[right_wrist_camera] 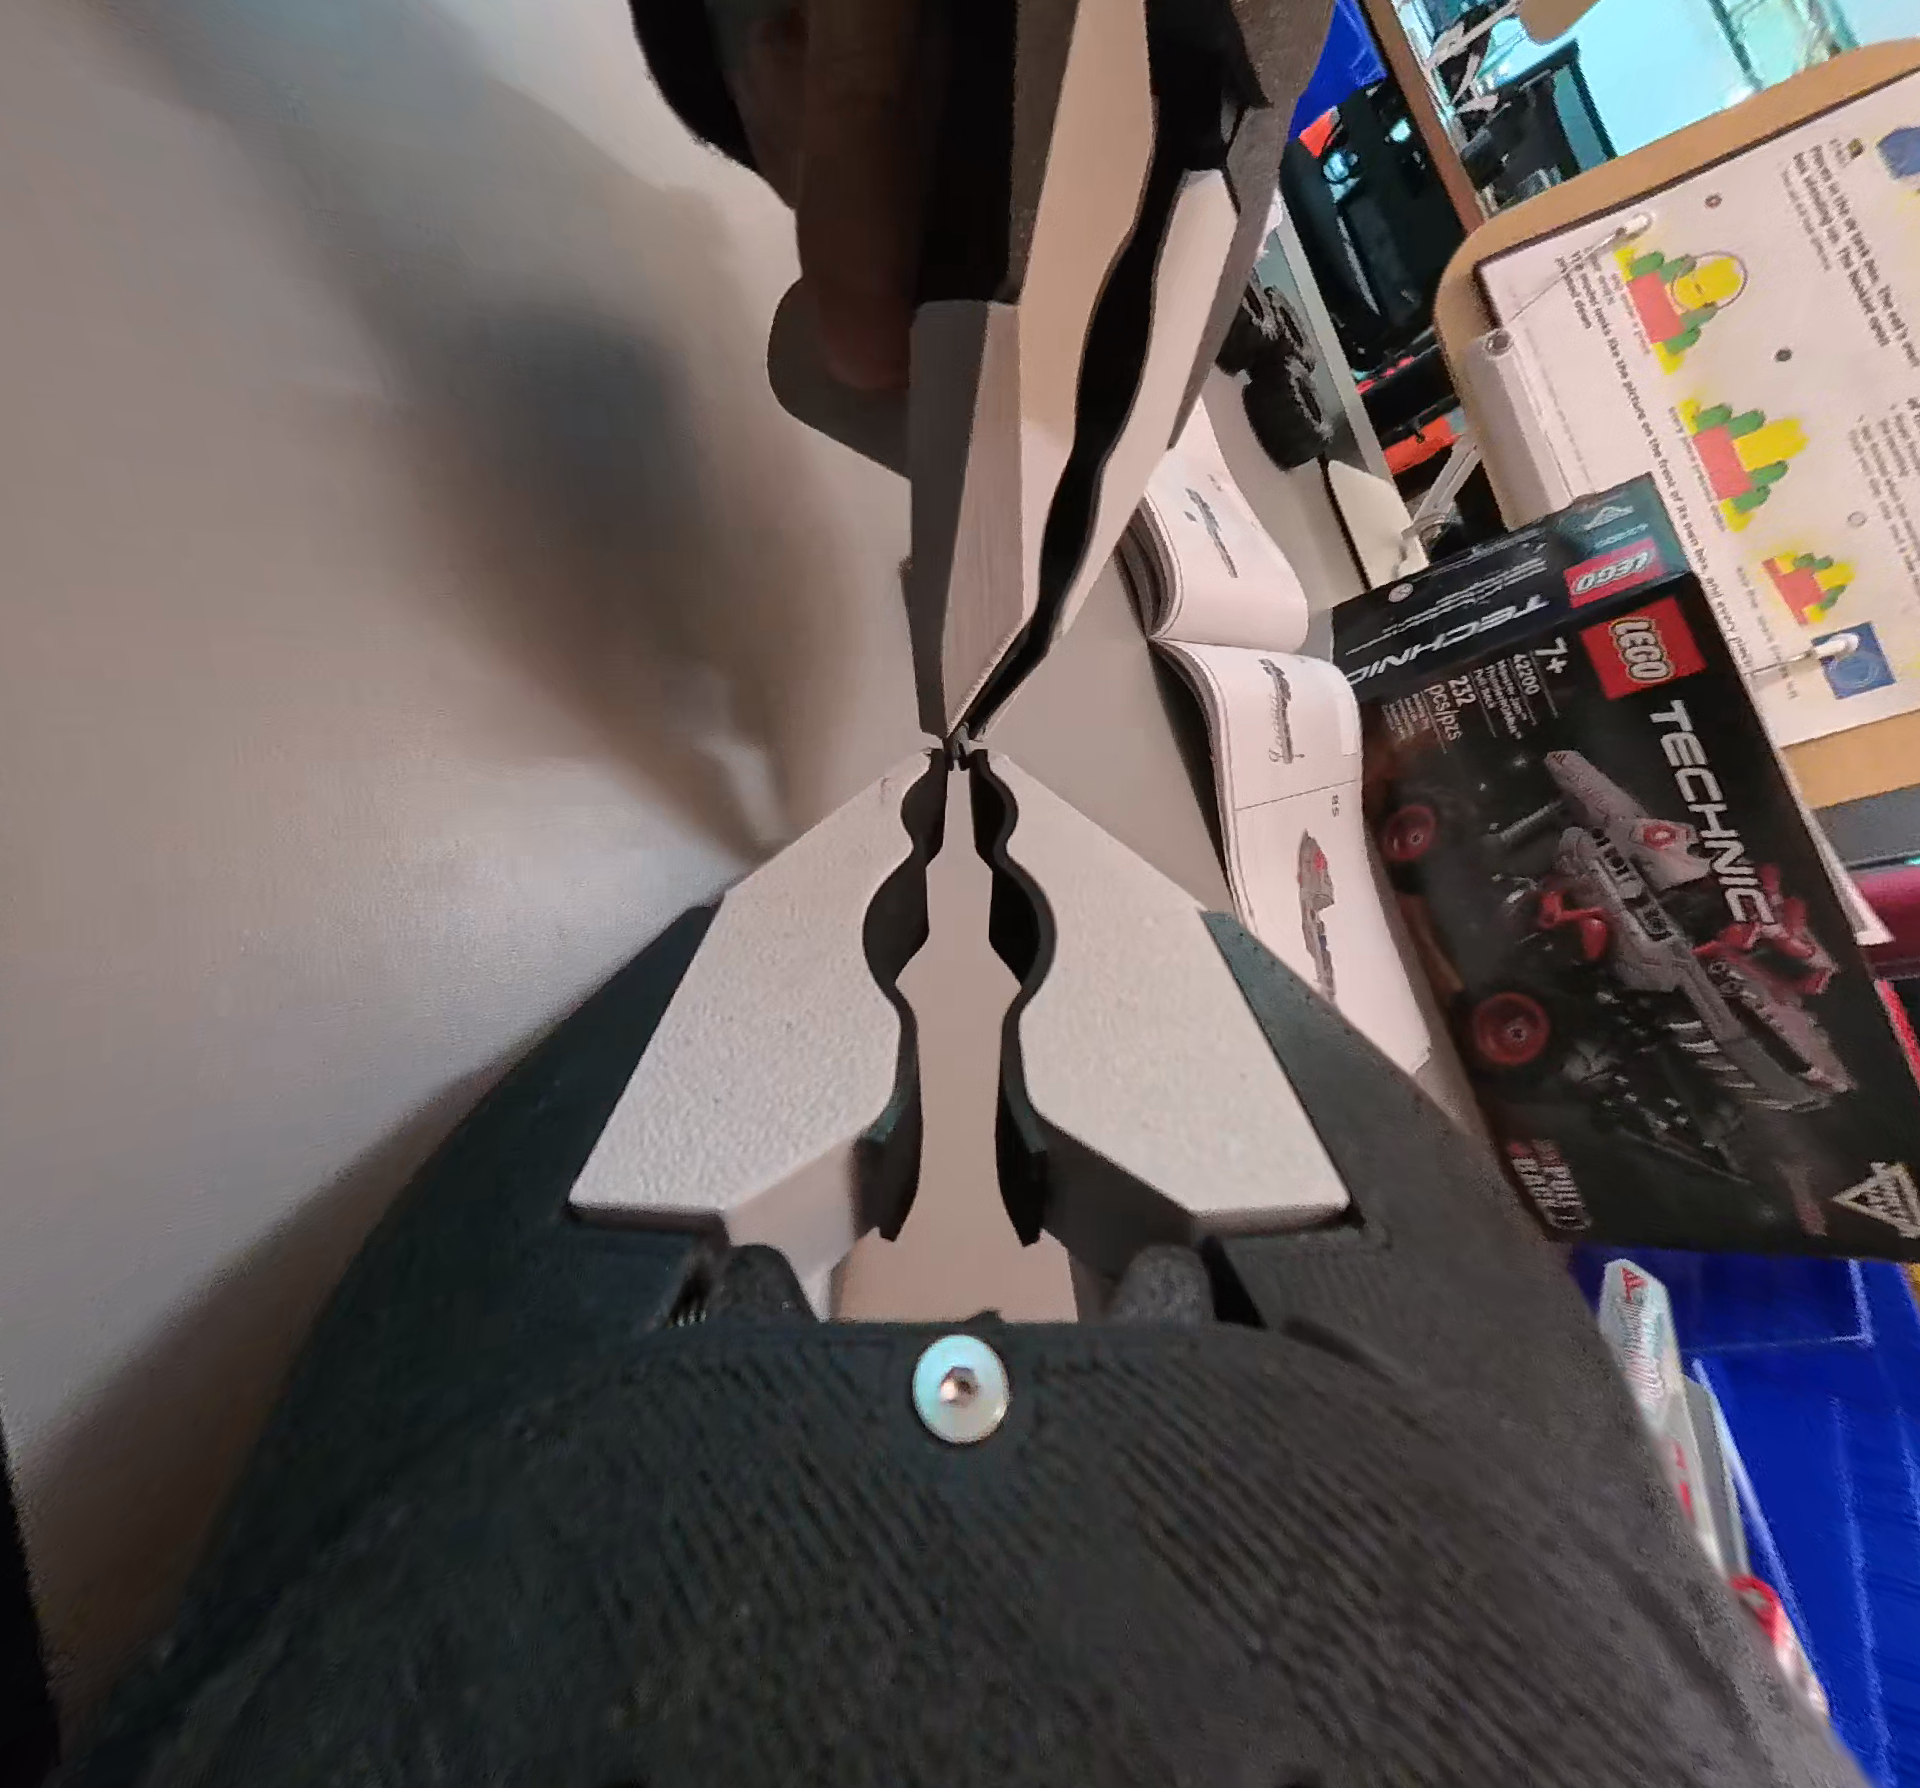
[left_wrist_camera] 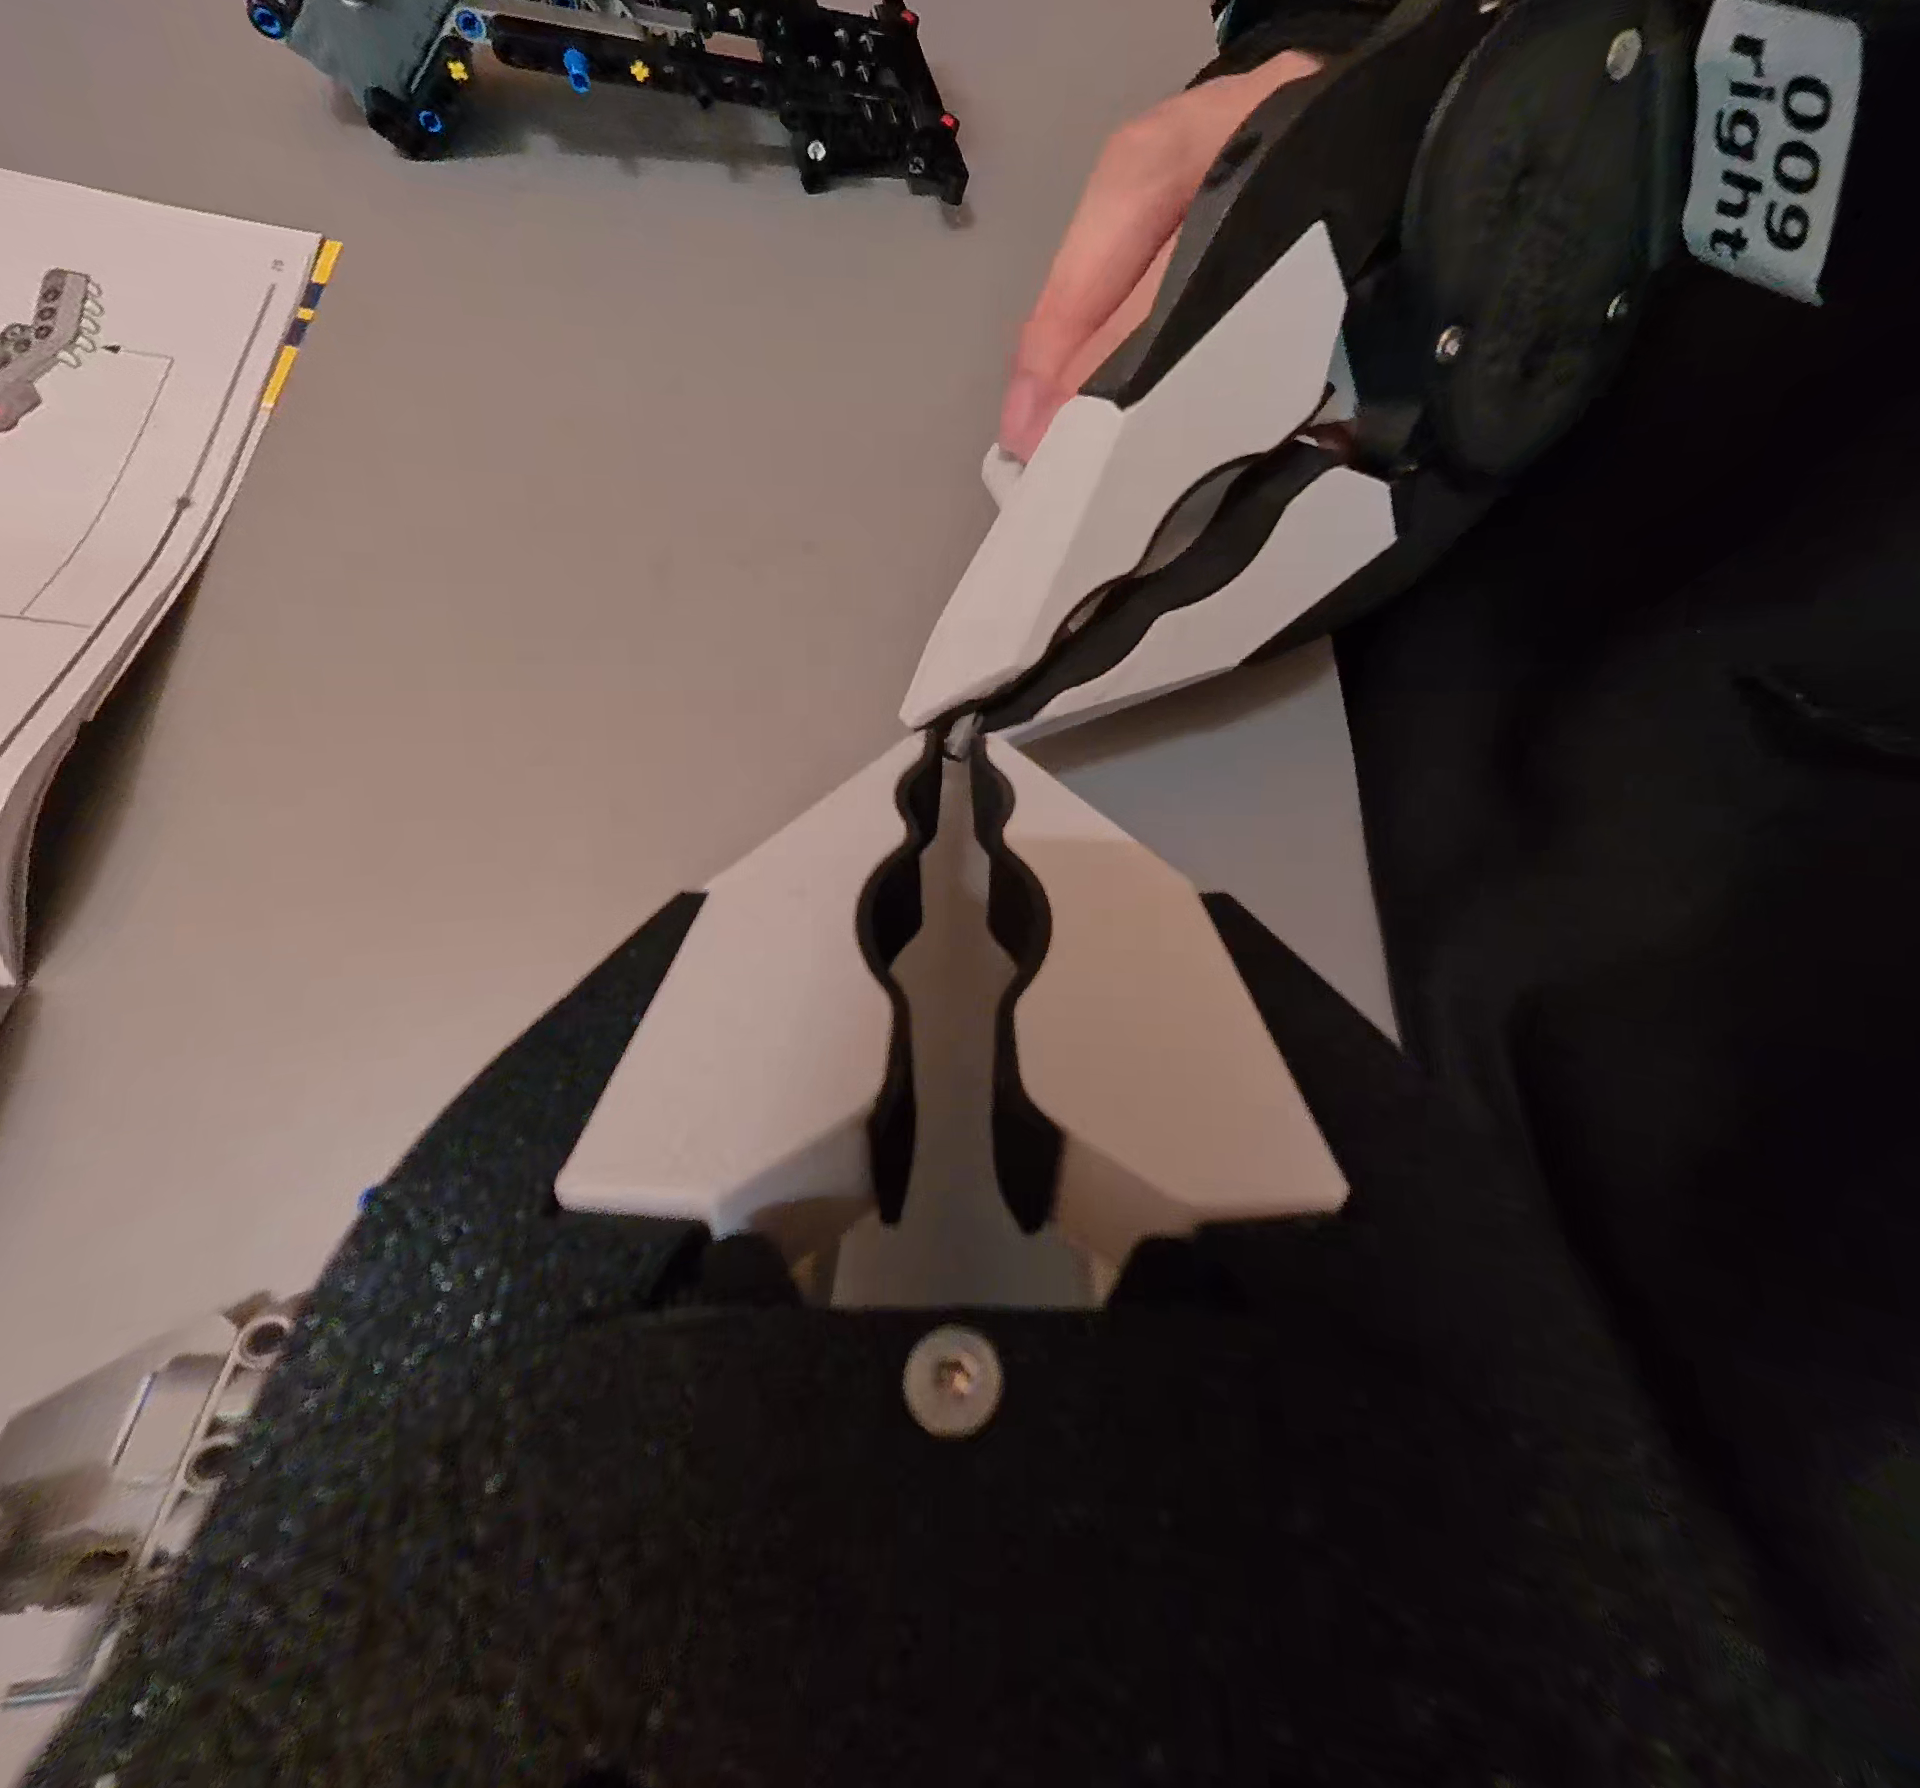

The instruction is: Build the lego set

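My left gripper [left_wrist_camera: 951, 756] and my right gripper [left_wrist_camera: 977, 708] meet tip to tip above the grey table [left_wrist_camera: 623, 595]. A tiny grey lego piece [left_wrist_camera: 963, 737] sits pinched where the tips meet. Both grippers are closed on it, with only a sliver of it showing. In the right wrist view, my right gripper [right_wrist_camera: 956, 764] points up and the left gripper [right_wrist_camera: 964, 720] comes down from above, with the piece [right_wrist_camera: 964, 747] between them. The partly built black and grey lego model [left_wrist_camera: 623, 24] stands at the far side of the table.
An open instruction booklet [left_wrist_camera: 125, 491] lies at the left and also shows in the right wrist view [right_wrist_camera: 1247, 658]. Loose grey lego parts [left_wrist_camera: 187, 1406] lie at the lower left. The lego box [right_wrist_camera: 1621, 907] stands at the right, above a blue bin [right_wrist_camera: 1787, 1426]. Both grippers' tips are close together, under 4 cm apart.
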